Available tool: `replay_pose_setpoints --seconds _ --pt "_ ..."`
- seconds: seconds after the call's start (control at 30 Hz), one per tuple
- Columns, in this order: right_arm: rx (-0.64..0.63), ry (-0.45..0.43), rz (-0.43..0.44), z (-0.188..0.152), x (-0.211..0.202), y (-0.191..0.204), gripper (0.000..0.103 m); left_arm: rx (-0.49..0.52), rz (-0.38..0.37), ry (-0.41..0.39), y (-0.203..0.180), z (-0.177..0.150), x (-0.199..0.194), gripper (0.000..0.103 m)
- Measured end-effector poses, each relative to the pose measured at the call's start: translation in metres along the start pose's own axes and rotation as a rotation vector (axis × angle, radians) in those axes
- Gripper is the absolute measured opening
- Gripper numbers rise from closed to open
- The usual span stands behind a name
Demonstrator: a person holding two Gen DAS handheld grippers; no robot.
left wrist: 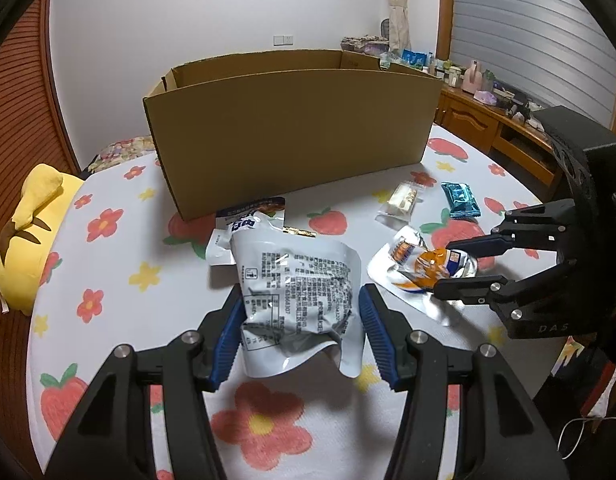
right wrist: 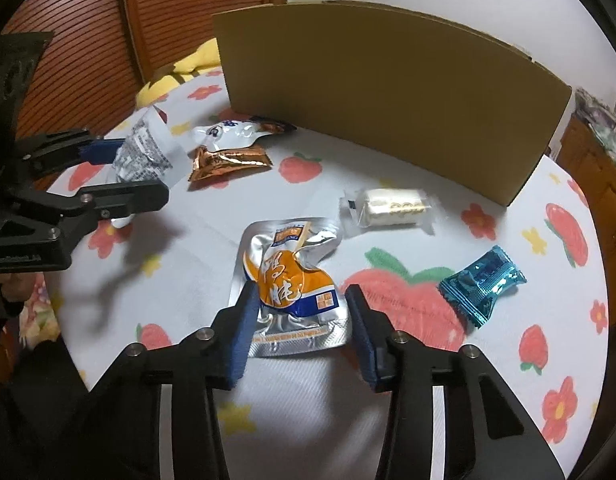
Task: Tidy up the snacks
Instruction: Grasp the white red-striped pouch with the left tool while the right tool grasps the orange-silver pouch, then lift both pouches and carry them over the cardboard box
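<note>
My left gripper (left wrist: 302,304) is shut on a silver pouch (left wrist: 296,264) with printed text, held above the flowered cloth. The right wrist view shows that same gripper (right wrist: 144,170) at the left, with the silver pouch (right wrist: 142,148) off the table. My right gripper (right wrist: 301,294) is shut on a crumpled orange and silver pouch (right wrist: 292,272) that rests on the cloth and buckles between the pads. From the left wrist view the right gripper (left wrist: 444,268) pinches the orange pouch (left wrist: 404,256) at the right. An open cardboard box (left wrist: 288,128) stands behind both.
On the cloth lie a white and blue pouch (right wrist: 232,132), a bronze packet (right wrist: 228,162), a clear-wrapped white roll (right wrist: 392,206) and a blue candy packet (right wrist: 482,286). A yellow plush (left wrist: 32,232) sits at the left edge. A wooden cabinet (left wrist: 488,124) stands beyond the right edge.
</note>
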State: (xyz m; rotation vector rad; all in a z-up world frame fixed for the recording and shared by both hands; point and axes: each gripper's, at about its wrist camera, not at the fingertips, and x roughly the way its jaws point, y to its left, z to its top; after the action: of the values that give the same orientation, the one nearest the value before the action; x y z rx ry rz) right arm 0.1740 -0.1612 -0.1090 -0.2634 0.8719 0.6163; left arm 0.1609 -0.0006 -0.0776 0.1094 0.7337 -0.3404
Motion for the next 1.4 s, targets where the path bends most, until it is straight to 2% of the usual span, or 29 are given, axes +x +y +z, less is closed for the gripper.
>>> replay_pose_setpoints --seconds 0.03,0.17,0.23,0.7,1.13,1.4 --pt "0.0 -0.005 -0.001 0.001 -0.001 0.001 0.027 -0.003 0.0 0.0 0.0 0.0 0.0 0.056" --pt "0.002 -0.019 0.013 0.002 -0.006 0.005 0.022 -0.011 -0.003 0.0 0.001 -0.002 0.001 0.056" --pt "-0.001 -0.021 0.013 0.002 -0.007 0.007 0.014 -0.012 -0.002 0.001 0.001 -0.002 0.001 0.056" --pt "0.0 -0.082 0.029 0.005 -0.028 0.016 0.006 -0.023 0.0 -0.016 0.003 0.001 -0.005 0.056" --pt "-0.027 -0.12 -0.002 0.012 -0.043 0.025 0.0 -0.025 0.001 -0.037 0.002 0.005 -0.011 0.056" --pt "-0.058 -0.127 -0.02 0.017 -0.05 0.029 0.0 -0.022 0.0 -0.057 0.0 0.011 -0.017 0.056"
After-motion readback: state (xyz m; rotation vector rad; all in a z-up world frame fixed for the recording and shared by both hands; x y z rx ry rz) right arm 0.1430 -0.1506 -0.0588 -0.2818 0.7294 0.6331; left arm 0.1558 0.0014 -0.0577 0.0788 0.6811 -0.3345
